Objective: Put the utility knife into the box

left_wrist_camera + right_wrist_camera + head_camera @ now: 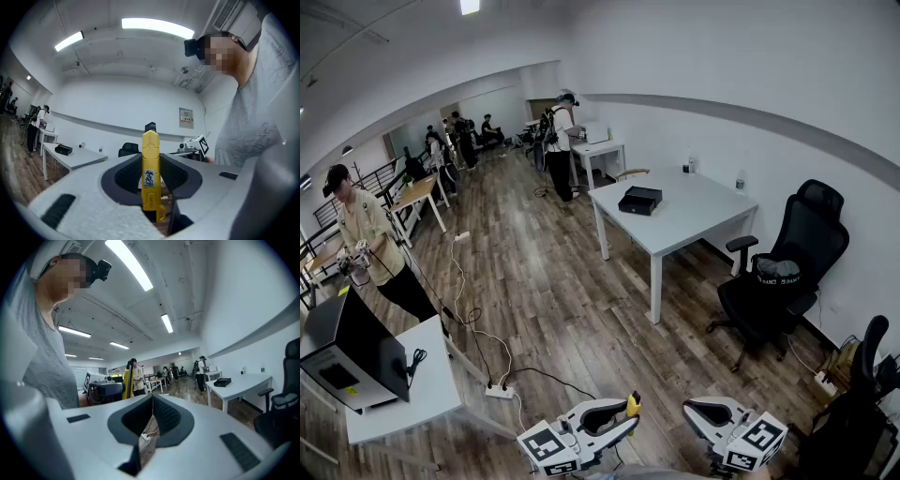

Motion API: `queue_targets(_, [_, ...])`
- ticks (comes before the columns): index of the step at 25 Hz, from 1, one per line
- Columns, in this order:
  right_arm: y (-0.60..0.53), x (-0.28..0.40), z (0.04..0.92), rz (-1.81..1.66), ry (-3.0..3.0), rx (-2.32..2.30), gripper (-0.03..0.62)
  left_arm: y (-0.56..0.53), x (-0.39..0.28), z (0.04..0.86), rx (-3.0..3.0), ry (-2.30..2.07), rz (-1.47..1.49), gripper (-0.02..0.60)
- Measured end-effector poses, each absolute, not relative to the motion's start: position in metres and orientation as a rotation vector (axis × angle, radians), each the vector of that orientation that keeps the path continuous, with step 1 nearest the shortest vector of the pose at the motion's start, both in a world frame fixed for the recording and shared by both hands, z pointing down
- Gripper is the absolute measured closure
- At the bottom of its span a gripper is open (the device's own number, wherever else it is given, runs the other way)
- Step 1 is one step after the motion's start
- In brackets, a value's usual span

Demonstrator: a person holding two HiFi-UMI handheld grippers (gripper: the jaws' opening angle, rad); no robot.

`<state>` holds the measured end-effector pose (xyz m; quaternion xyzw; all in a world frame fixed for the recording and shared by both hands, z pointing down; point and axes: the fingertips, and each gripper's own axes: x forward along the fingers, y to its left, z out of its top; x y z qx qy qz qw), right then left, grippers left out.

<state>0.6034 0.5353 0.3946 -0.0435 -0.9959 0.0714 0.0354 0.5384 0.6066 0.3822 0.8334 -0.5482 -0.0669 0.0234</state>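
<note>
The table (694,211) stands at 1 o'clock in the head view, with the black box (639,200) at its 10 o'clock end. At 6 o'clock, the left gripper (625,415) clamps the yellow knife (150,173) mid-body, upright. The right gripper (152,398) is closed and empty. The knife looks light, stiff and smooth, likely slippery, so a mid-body hold suits it.

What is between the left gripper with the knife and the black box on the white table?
Head view: open wooden floor with a black cable, then the table edge.
</note>
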Motion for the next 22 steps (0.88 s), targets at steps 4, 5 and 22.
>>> queue_targets(4, [0.54,0.602,0.399,0.218,-3.047,-0.143,0.563,0.609,0.539,0.386,2.577,-1.689,-0.212,0.457])
queue_targets(5, [0.541,0.602,0.399,0.217,-3.045,-0.147,0.563,0.61,0.538,0.386,2.577,-1.689,-0.212,0.457])
queue_targets(22, [0.544,0.589,0.395,0.207,-3.086,-0.184,0.56,0.608,0.527,0.391,2.563,-1.694,-0.217,0.457])
